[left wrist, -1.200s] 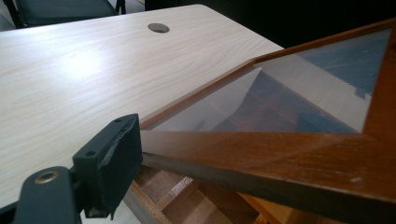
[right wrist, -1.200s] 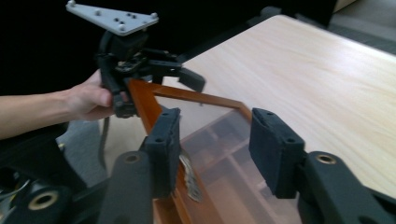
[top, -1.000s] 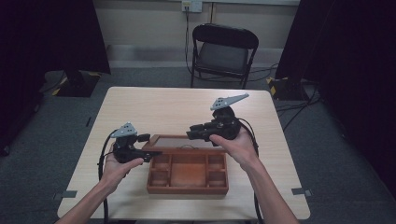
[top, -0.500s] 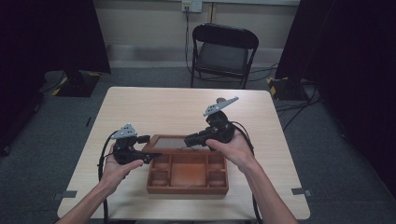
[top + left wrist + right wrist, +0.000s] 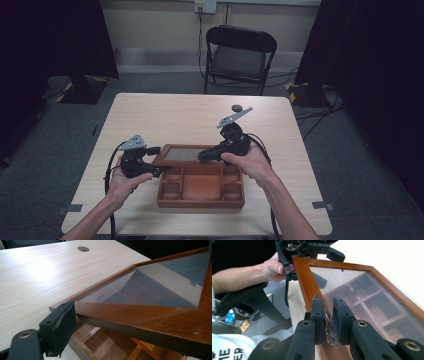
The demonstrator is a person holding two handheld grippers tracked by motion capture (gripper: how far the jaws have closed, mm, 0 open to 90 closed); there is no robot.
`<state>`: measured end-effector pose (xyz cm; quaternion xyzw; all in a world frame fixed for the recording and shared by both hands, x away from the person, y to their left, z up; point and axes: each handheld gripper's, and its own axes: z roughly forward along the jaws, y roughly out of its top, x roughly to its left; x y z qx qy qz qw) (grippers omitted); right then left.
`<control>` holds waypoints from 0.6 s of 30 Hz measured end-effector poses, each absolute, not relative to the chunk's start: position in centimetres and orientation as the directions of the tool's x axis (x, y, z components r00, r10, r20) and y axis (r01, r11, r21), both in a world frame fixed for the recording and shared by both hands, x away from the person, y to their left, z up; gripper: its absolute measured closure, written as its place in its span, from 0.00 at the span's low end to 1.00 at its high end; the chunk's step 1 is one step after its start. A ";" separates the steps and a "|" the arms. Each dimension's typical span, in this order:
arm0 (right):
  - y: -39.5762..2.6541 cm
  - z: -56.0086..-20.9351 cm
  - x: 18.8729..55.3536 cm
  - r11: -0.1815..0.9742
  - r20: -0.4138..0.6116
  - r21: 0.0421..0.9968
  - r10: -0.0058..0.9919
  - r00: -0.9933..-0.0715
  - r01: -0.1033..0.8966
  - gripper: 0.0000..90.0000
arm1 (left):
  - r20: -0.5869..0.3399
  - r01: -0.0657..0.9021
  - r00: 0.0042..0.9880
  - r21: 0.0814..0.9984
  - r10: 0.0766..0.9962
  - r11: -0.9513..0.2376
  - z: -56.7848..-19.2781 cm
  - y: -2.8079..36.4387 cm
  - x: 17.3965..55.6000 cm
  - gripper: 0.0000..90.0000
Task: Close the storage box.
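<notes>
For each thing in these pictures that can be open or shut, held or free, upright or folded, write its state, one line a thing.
Glass lid: raised, partly open.
Wooden box: open, compartments look empty.
Metal handle: pinched.
Right gripper: shut on the metal handle.
Left gripper: grips the lid's frame.
Folding chair: unfolded, unoccupied.

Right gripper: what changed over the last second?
The right gripper came down from above the box to the glass lid's front edge; its jaws have just been closing and now pinch the ornate metal handle. The left gripper stays clamped on the lid's corner; the wooden box has not moved.
</notes>
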<state>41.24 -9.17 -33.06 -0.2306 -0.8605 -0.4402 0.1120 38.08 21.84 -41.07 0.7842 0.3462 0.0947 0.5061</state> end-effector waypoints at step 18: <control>-8.6 -33.3 41.0 0.526 0.383 0.706 0.281 -0.880 0.475 0.91 | -0.236 0.493 0.714 0.839 0.659 -0.233 -41.6 23.4 38.6 0.17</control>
